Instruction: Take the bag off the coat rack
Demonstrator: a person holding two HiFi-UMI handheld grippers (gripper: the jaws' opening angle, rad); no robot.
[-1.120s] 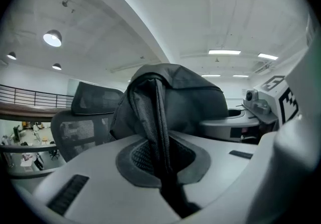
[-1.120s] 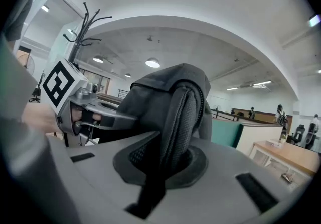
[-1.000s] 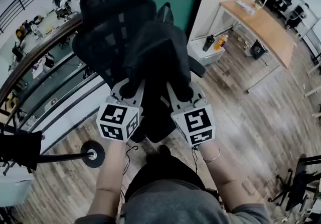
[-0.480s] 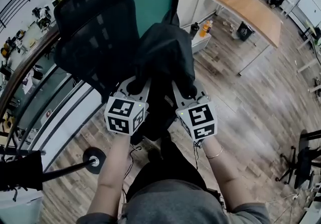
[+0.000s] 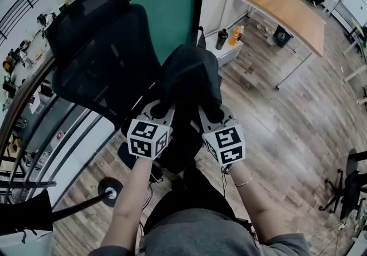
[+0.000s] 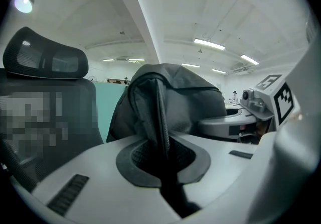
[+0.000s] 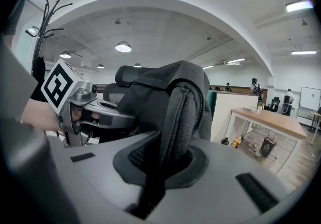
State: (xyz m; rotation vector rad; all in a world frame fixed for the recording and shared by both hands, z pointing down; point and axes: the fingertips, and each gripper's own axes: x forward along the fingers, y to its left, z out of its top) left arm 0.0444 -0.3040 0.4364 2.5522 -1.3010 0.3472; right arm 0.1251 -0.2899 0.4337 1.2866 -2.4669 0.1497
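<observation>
The coat rack [image 5: 86, 203] stands well apart from the mesh chair [image 5: 97, 48]. The left gripper [image 5: 157, 105] clamps one strap [image 6: 155, 112] of the black bag [image 5: 189, 77]. The right gripper [image 5: 211, 112] clamps the other strap [image 7: 180, 117]. Their cubes bear square markers.

Bag [image 5: 189, 77]: hung in front of the person, between the left gripper [image 5: 156, 108] and the right gripper [image 5: 213, 116], with one strap caught in each one's jaws.
Chair [image 5: 97, 54]: stood just left of the bag.
Partition [image 5: 172, 8]: stood behind the chair and the bag.
Bottles [image 5: 228, 37]: stood on a low cabinet [image 5: 225, 54], right of the partition.
Table [image 5: 287, 11]: stood far behind on the right, well apart from the bag.
Coat rack [image 5: 109, 193]: stood on the floor [image 5: 287, 123] at the near left, well apart from the bag.
</observation>
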